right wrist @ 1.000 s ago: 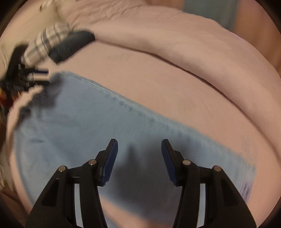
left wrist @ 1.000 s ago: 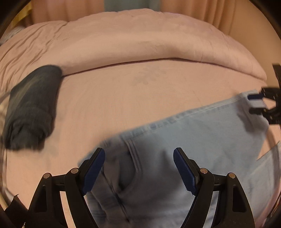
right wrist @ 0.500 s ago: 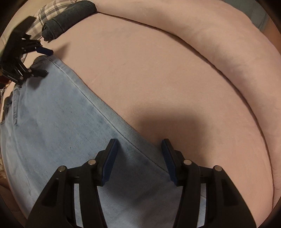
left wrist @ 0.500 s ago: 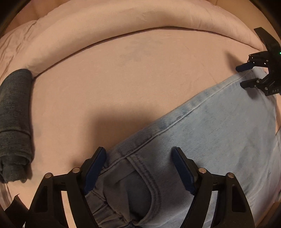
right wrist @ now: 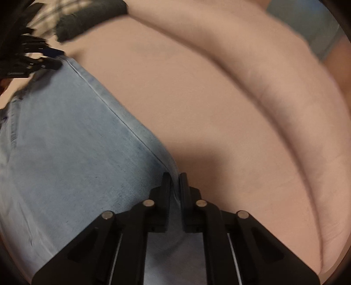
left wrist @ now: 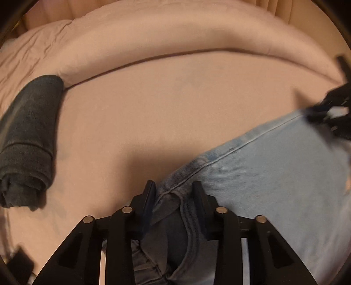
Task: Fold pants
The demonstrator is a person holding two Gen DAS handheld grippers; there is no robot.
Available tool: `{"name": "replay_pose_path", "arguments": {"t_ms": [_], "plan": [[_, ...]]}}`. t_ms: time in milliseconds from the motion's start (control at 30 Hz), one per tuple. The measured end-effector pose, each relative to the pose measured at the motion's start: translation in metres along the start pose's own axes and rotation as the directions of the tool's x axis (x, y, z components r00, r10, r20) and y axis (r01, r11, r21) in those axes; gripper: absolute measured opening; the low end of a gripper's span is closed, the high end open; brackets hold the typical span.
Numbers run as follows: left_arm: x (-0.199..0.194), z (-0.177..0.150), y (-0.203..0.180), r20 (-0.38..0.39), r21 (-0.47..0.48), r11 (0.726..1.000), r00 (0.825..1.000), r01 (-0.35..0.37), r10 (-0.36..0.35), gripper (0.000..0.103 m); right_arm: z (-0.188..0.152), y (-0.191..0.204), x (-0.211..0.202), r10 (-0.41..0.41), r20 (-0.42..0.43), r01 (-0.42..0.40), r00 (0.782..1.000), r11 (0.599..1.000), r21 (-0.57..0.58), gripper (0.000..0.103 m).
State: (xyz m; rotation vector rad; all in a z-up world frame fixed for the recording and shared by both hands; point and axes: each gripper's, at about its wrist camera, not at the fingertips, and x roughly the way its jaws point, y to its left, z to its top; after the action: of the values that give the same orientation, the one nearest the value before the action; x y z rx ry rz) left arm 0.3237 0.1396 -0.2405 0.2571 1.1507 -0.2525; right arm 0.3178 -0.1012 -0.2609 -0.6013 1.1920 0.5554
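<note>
Light blue denim pants (left wrist: pixel 274 175) lie flat on the pink bed sheet (left wrist: pixel 164 109). My left gripper (left wrist: pixel 173 193) is closing on the bunched waistband corner, and the fabric fills the gap between its pads. My right gripper (right wrist: pixel 174 182) is closing too, its jaws almost together with the seamed edge of the pants (right wrist: pixel 65 153) pinched between them. Each gripper also shows blurred in the other's view: the right gripper (left wrist: pixel 326 114) at the far right edge of the denim, and the left gripper (right wrist: pixel 43 59) at the top left corner of the denim.
A rolled dark grey garment (left wrist: pixel 26 142) lies on the sheet to the left, also seen as a dark roll (right wrist: pixel 87 15) next to plaid fabric (right wrist: pixel 54 6). A thick pink duvet (left wrist: pixel 175 32) is heaped across the back of the bed.
Both grippers came down onto the pants' far edge and narrowed their jaws from wide apart to pinching the denim, the left at the waistband corner, the right at the seam.
</note>
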Motion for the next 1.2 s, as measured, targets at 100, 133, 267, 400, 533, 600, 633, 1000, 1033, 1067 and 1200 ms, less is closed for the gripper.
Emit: {"name": "replay_pose_path", "arguments": {"t_ms": [100, 133, 267, 400, 533, 600, 633, 1000, 1033, 1067, 1200], "plan": [[-0.019, -0.002, 0.007, 0.048, -0.023, 0.999, 0.999, 0.021, -0.020, 0.042, 0.005, 0.007, -0.013, -0.017, 0.009, 0.017, 1.000, 0.999, 0.036, 0.027], [-0.030, -0.007, 0.015, 0.078, -0.039, 0.999, 0.997, 0.033, -0.030, 0.045, 0.007, 0.007, -0.021, -0.010, 0.016, 0.010, 1.000, 0.999, 0.049, 0.032], [-0.045, -0.029, 0.053, 0.115, -0.179, 0.980, 0.991, 0.082, -0.062, 0.065, 0.021, 0.030, -0.052, 0.083, 0.115, -0.084, 0.990, 0.996, 0.002, 0.045], [-0.028, -0.040, 0.081, 0.066, -0.291, 0.943, 0.986, 0.163, -0.150, 0.065, 0.041, 0.050, -0.029, 0.111, 0.091, -0.111, 0.990, 0.994, -0.009, 0.045], [-0.009, -0.046, 0.072, -0.004, -0.260, 0.959, 0.993, 0.112, -0.117, 0.059, 0.049, 0.049, 0.005, 0.126, 0.046, -0.127, 0.991, 0.991, 0.032, 0.050], [-0.013, -0.045, 0.069, 0.010, -0.254, 0.959, 0.992, 0.126, -0.128, 0.046, 0.048, 0.045, 0.003, 0.159, 0.035, -0.161, 0.987, 0.985, 0.064, 0.049], [-0.012, -0.043, 0.067, 0.010, -0.261, 0.957, 0.992, 0.127, -0.129, 0.043, 0.047, 0.045, 0.002, 0.158, 0.026, -0.160, 0.987, 0.985, 0.067, 0.047], [-0.066, -0.058, 0.069, 0.159, -0.283, 0.952, 0.985, 0.115, -0.072, 0.035, 0.039, 0.095, -0.041, -0.026, 0.035, 0.027, 0.999, 0.999, -0.020, 0.007], [-0.075, -0.060, 0.070, 0.178, -0.272, 0.955, 0.982, 0.117, -0.069, 0.035, 0.035, 0.099, -0.052, -0.040, 0.051, 0.041, 0.998, 0.999, -0.024, 0.007], [-0.084, -0.062, 0.070, 0.197, -0.263, 0.958, 0.978, 0.115, -0.064, 0.035, 0.030, 0.102, -0.063, -0.054, 0.072, 0.056, 0.996, 0.998, -0.030, 0.007], [-0.118, -0.077, 0.059, 0.266, -0.223, 0.970, 0.964, 0.092, -0.031, 0.035, 0.006, 0.123, -0.110, -0.111, 0.158, 0.119, 0.981, 0.992, -0.039, 0.007]]}}
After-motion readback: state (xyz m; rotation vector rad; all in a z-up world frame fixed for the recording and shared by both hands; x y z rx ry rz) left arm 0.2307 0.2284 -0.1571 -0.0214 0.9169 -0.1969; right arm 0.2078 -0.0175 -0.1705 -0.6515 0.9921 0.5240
